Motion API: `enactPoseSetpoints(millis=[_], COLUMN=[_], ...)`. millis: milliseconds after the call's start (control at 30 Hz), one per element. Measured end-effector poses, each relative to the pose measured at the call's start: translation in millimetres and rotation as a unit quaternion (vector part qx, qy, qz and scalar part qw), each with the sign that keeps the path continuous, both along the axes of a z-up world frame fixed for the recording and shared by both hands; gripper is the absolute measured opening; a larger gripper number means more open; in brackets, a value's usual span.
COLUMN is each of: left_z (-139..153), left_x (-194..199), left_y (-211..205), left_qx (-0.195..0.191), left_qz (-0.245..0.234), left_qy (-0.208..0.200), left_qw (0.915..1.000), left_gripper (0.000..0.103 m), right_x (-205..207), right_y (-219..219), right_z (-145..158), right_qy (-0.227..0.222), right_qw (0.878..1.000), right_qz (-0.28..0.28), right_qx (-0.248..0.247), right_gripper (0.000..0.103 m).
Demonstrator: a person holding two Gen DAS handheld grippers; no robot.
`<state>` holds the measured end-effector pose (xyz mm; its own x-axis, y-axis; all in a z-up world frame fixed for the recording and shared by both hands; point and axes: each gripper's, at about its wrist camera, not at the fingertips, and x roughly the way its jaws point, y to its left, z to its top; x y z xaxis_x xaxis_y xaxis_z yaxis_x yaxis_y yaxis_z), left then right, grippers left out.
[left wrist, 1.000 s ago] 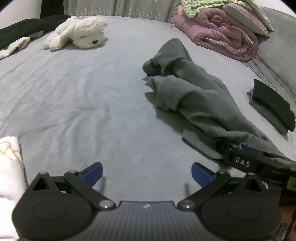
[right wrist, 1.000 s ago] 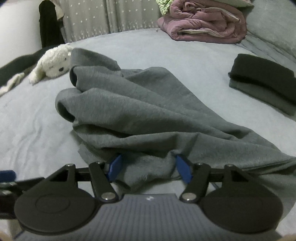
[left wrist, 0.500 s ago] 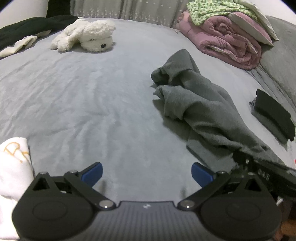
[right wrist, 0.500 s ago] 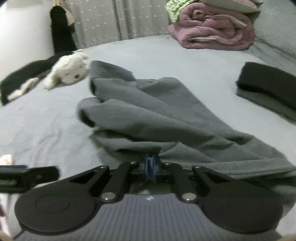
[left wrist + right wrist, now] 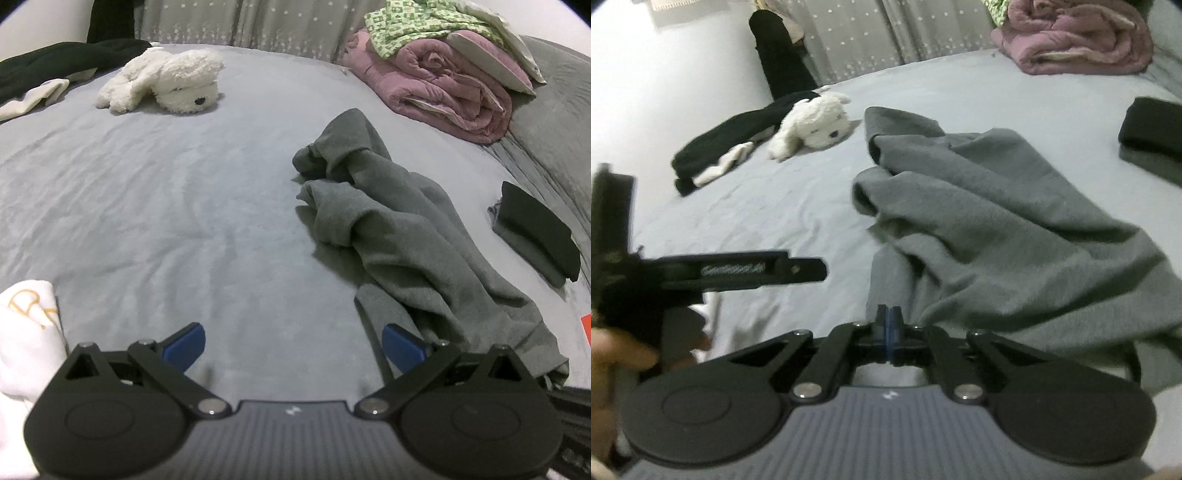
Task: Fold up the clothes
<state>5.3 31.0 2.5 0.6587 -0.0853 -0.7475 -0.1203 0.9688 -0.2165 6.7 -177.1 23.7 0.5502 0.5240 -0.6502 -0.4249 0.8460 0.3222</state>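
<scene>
Grey garment [image 5: 1004,221], soft fleece-like cloth, crumpled and unfolded on the bed, bunched in thick folds with two rolled, tube-like ends at its far side. Its near edge rises to the right claw [image 5: 887,334], whose pads are pinched together on it.

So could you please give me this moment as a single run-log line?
step: grasp garment | right gripper: shut on grey garment edge | left gripper: open, empty, over bed

Right gripper [image 5: 887,334] with jaws closed on grey garment's [image 5: 1008,221] edge, white plush toy [image 5: 812,123] beyond, left gripper [image 5: 746,272] at side
</scene>
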Motion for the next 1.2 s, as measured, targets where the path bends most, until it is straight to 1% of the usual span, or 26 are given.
enactPoseSetpoints(millis=[100, 133, 167, 233, 267, 333, 433, 533, 600, 633, 667, 700, 733, 800, 867, 967, 1067, 1200], left_z=[-2.3, -2.9, -3.5, -4.5, -5.2, -9.2, -17.7, -26.9, -31.6, -32.4, -32.8, -32.0, -30.8, -25.7, -18.3, -1.3, 14.1, 28.5], left_x=[1.3, 2.1, 2.8, 4.1, 4.8, 6.8, 10.6, 15.1, 17.1, 16.6, 16.0, 15.1, 14.2, 11.9, 9.2, 3.1, -4.0, -14.2], left_y=[-3.3, -6.8, -10.9, -23.1, -29.6, -41.7, -57.1, -69.5, -76.2, -79.1, -81.7, -82.6, -83.3, -81.5, -79.0, -70.6, -56.5, -42.1], left_qx=[-0.005, -0.009, -0.012, -0.014, -0.011, 0.001, 0.018, 0.025, 0.036, 0.047, 0.055, 0.053, 0.049, 0.028, 0.011, -0.030, -0.080, -0.136], left_qz=[-0.002, -0.009, -0.017, -0.041, -0.052, -0.071, -0.093, -0.112, -0.114, -0.113, -0.112, -0.112, -0.111, -0.104, -0.097, -0.085, -0.067, -0.047], left_qy=[-0.004, -0.008, -0.013, -0.021, -0.024, -0.022, -0.016, -0.006, -0.004, -0.012, -0.020, -0.029, -0.036, -0.045, -0.057, -0.085, -0.121, -0.163], left_qw=[1.0000, 0.9999, 0.9997, 0.9988, 0.9983, 0.9972, 0.9954, 0.9933, 0.9929, 0.9924, 0.9920, 0.9919, 0.9919, 0.9931, 0.9935, 0.9923, 0.9871, 0.9759], left_gripper=[0.099, 0.098, 0.097, 0.096, 0.096, 0.095, 0.082, 0.077, 0.072, 0.060, 0.040, 0.028, 0.011, 0.007, 0.006, 0.006, 0.005, 0.005], right_x=[-5.5, -5.2, -5.2, -3.1, -1.4, 2.2, 5.9, 10.2, 11.5, 11.7, 11.2, 11.0, 10.2, 9.1, 8.6, 6.2, 2.3, -3.6], right_y=[-9.1, -15.0, -21.6, -35.0, -41.9, -55.2, -75.1, -92.1, -103.3, -108.8, -113.5, -117.3, -121.0, -127.2, -132.9, -138.2, -135.4, -120.5], right_z=[4.6, 5.2, 5.1, 4.7, 3.7, 1.7, -0.8, -3.5, -5.6, -6.3, -6.1, -5.9, -5.3, -4.0, -2.8, -2.1, -3.5, -6.8], right_qy=[-0.012, -0.015, -0.018, -0.025, -0.027, -0.029, -0.026, -0.014, -0.004, 0.000, 0.002, 0.002, 0.000, -0.003, -0.005, -0.008, -0.006, -0.012], right_qw=[1.000, 1.000, 1.000, 0.999, 0.998, 0.996, 0.994, 0.991, 0.989, 0.989, 0.988, 0.987, 0.986, 0.984, 0.983, 0.982, 0.984, 0.987], right_qz=[-0.005, -0.012, -0.021, -0.043, -0.055, -0.079, -0.107, -0.132, -0.144, -0.150, -0.155, -0.160, -0.165, -0.174, -0.182, -0.186, -0.171, -0.143], right_qx=[-0.004, -0.001, 0.001, -0.007, -0.014, -0.023, -0.027, -0.022, -0.016, -0.014, -0.014, -0.016, -0.018, -0.022, -0.024, -0.029, -0.041, -0.070], right_gripper=[0.001, 0.004, 0.012, 0.018, 0.032, 0.056, 0.056, 0.056, 0.056, 0.056, 0.056, 0.056, 0.056, 0.056, 0.057, 0.061, 0.066, 0.067])
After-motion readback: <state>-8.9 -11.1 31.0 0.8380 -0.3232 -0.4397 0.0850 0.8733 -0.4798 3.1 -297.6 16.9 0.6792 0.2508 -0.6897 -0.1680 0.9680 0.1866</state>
